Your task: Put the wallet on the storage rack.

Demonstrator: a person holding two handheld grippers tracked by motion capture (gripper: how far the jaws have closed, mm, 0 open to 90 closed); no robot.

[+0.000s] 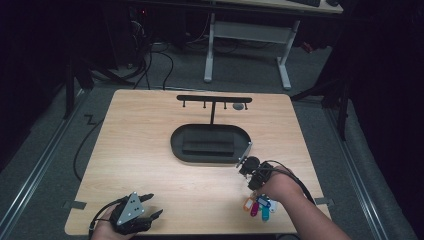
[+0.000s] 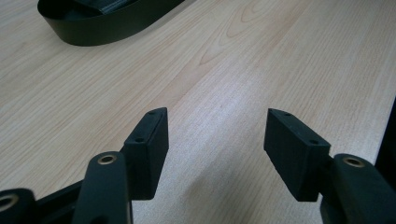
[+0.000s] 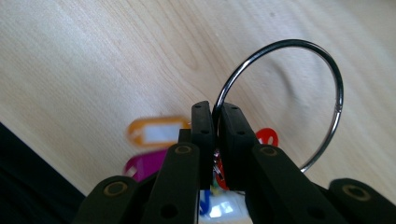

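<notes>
Steel key ring [image 3: 299, 93] sits clamped edge-on in the right gripper [image 3: 215, 114], its coloured key tags [image 1: 259, 205] hanging below so the loop stays free for the hook stand [image 1: 214, 100] ahead; the left gripper [image 2: 212, 140] idles over bare counter [image 2: 280, 56], jaws apart

The high view looks down on the whole table [image 1: 150, 150]; both gripper views skim close over its wood.

Your left gripper [image 2: 215, 140] has its jaws spread wide over bare wooden table [image 2: 261, 60] — nothing between them. Black oval tray [image 2: 107, 25] sits well ahead, top left of view.
</notes>
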